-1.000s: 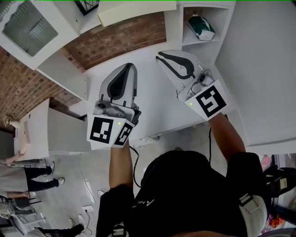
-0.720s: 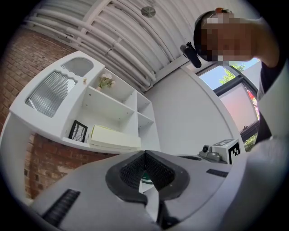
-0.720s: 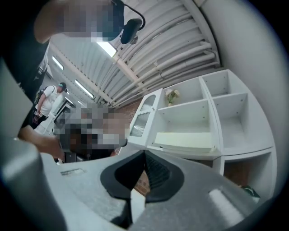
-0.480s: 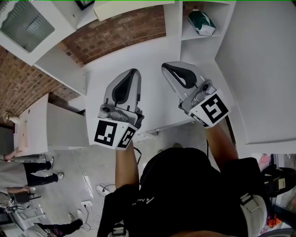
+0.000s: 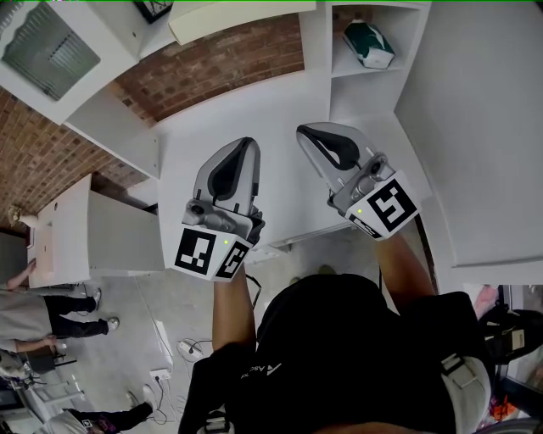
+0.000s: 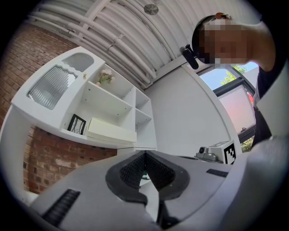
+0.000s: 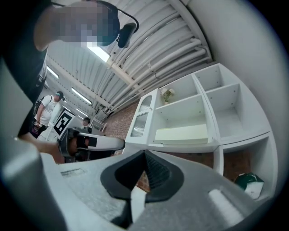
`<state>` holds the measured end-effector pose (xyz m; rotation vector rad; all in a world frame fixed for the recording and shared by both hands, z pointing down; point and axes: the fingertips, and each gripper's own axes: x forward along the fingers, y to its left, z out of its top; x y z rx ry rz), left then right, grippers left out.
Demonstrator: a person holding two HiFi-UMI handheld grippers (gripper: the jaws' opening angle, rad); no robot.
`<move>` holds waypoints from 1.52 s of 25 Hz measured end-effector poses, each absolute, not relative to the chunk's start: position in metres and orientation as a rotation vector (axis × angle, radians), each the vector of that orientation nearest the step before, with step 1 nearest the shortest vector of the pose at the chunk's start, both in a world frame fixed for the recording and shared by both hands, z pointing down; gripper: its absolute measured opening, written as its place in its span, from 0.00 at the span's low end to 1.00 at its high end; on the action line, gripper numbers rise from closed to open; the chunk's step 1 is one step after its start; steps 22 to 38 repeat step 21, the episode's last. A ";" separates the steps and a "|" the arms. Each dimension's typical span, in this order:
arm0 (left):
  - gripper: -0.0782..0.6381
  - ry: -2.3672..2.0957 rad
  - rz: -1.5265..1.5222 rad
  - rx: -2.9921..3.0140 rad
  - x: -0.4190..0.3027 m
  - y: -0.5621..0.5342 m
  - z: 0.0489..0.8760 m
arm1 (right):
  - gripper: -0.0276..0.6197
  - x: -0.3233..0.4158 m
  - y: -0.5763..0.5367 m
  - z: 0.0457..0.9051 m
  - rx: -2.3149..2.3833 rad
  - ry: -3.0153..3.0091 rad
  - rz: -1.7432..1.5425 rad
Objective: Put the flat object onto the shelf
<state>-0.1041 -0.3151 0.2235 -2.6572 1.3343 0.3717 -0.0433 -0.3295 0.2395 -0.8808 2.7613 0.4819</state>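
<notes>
The flat object, a pale cream slab (image 5: 246, 17), lies on the shelf of the white wall unit, next to a black picture frame (image 5: 157, 10). It also shows in the left gripper view (image 6: 110, 130) and in the right gripper view (image 7: 183, 134). My left gripper (image 5: 246, 142) hangs over the white counter (image 5: 280, 93), shut, with nothing between its jaws (image 6: 145, 153). My right gripper (image 5: 307, 131) is beside it, also shut and empty (image 7: 144, 153). Both are well short of the shelf.
A green and white object (image 5: 366, 44) sits in a lower cubby at the right. A small vase of flowers (image 6: 104, 77) stands on an upper shelf. A ribbed glass cabinet door (image 5: 51, 51) is at the left. People stand on the floor at lower left (image 5: 42, 318).
Both grippers have drawn back from the shelf unit toward the person's body. The cream slab stays on the shelf.
</notes>
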 end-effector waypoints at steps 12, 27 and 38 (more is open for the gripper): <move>0.11 1.319 0.392 -2.673 -0.103 -0.318 0.221 | 0.04 -0.041 -0.332 0.238 -0.875 2.759 0.483; 0.11 1.320 0.395 -2.680 -0.103 -0.323 0.220 | 0.04 -0.040 -0.335 0.233 -0.873 2.751 0.494; 0.11 1.320 0.395 -2.680 -0.103 -0.323 0.220 | 0.04 -0.040 -0.335 0.233 -0.873 2.751 0.494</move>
